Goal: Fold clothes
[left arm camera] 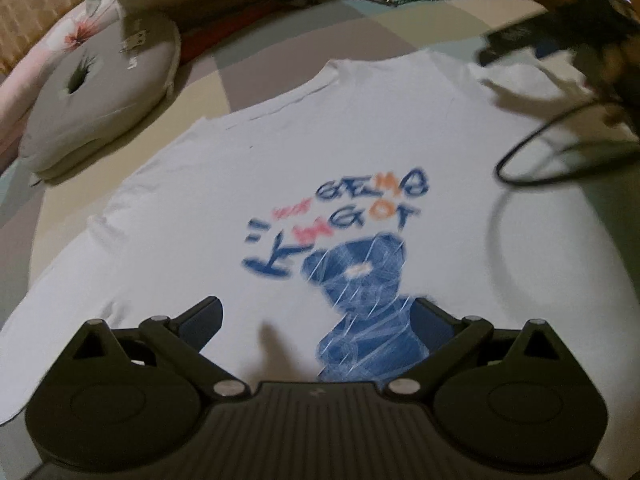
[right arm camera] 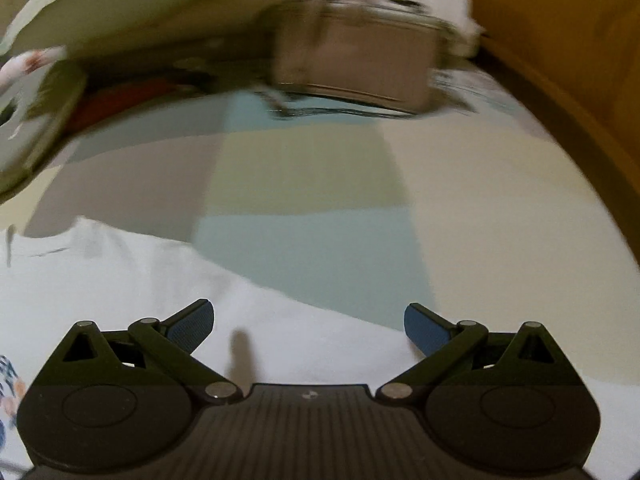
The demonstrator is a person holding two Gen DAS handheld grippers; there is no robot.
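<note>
The white T-shirt (left arm camera: 304,168) lies spread flat on the bed (left arm camera: 400,36), print side up (its blue and orange lettering is too blurred to read). The left gripper (left arm camera: 318,316) hangs over the shirt's printed bear, fingers wide and empty. The right gripper (right arm camera: 308,320), fingers also wide, hangs over the shirt's edge; beyond the shirt a blurred beige bag (right arm camera: 352,68). A grey ring cushion (left arm camera: 100,92) sits left of the shirt.

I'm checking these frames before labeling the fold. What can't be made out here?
- T-shirt hem: left wrist view, hidden behind the left gripper.
- Printed lettering: left wrist view, motion blur.
- Right gripper in the left wrist view: blurred, near the edge.
- Bag: right wrist view, smeared.
</note>
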